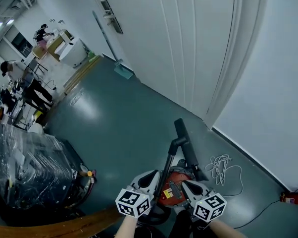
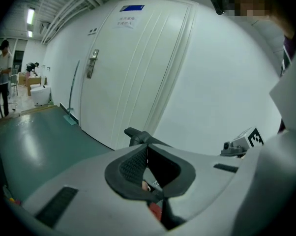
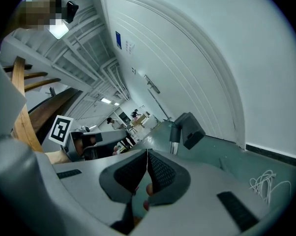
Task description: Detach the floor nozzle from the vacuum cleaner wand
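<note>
Over red vacuum cleaner [image 1: 172,192]: left hand-held gripper [image 1: 150,177] and right hand-held gripper [image 1: 188,186] both clenched, empty. Best plan: open jaws, brace wand [image 1: 166,166], pull floor nozzle [image 1: 187,145] straight off.

The glossy teal floor [image 1: 124,118] ran from the white door and wall back to a cluttered work area. A red-bodied vacuum [image 1: 173,190] stood on it near the bottom edge. Just right of that lay a loose coil of white cable [image 1: 222,166]. A red extinguisher [image 1: 292,198] lay on its side against the wall. A broom [image 1: 123,72] rested its head on the floor by the door. Pale planks [image 1: 79,74] lay farther back, near a white bin [image 1: 74,51]. A plastic-wrapped load [image 1: 27,167] sat at the left.
</note>
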### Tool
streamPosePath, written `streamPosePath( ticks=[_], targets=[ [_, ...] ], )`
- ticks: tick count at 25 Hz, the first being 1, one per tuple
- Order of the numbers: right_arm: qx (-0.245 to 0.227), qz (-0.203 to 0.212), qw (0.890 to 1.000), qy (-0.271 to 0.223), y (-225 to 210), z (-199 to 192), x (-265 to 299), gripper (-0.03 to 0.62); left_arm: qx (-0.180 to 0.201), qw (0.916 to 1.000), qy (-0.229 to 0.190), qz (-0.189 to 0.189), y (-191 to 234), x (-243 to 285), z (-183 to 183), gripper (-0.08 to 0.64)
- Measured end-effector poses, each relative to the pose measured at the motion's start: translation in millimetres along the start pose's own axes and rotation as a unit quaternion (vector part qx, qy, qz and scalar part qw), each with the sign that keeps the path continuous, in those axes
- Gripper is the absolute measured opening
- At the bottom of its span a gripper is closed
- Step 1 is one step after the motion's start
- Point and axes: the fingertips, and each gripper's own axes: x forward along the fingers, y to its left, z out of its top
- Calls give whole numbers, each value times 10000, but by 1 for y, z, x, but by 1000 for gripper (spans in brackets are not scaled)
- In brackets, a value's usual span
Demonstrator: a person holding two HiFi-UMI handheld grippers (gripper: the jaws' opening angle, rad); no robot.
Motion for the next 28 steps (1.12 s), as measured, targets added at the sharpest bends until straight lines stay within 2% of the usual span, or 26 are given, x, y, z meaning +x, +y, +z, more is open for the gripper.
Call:
streamPosePath(
  ticks=[9, 13, 18, 26, 28],
  targets=[
    [51, -118, 9997, 220, -42, -48, 40, 21, -135, 9967, 524, -598, 41, 56, -39, 8],
    [112, -152, 9997, 125, -56, -58, 55, 21, -157, 9941, 701, -815, 50, 77, -50, 9],
    [139, -253, 9996, 27, -71, -75, 80, 28, -221, 9892, 942, -1099, 66, 102, -63, 72],
    [397, -271, 9988, 39, -88, -88, 124, 170, -150, 9710, 1242, -2039, 60, 145, -53, 209],
    [447, -268, 9986, 17, -90, -87, 131, 181, -92, 9658, 1360, -2206, 54, 154, -51, 221]
  ],
)
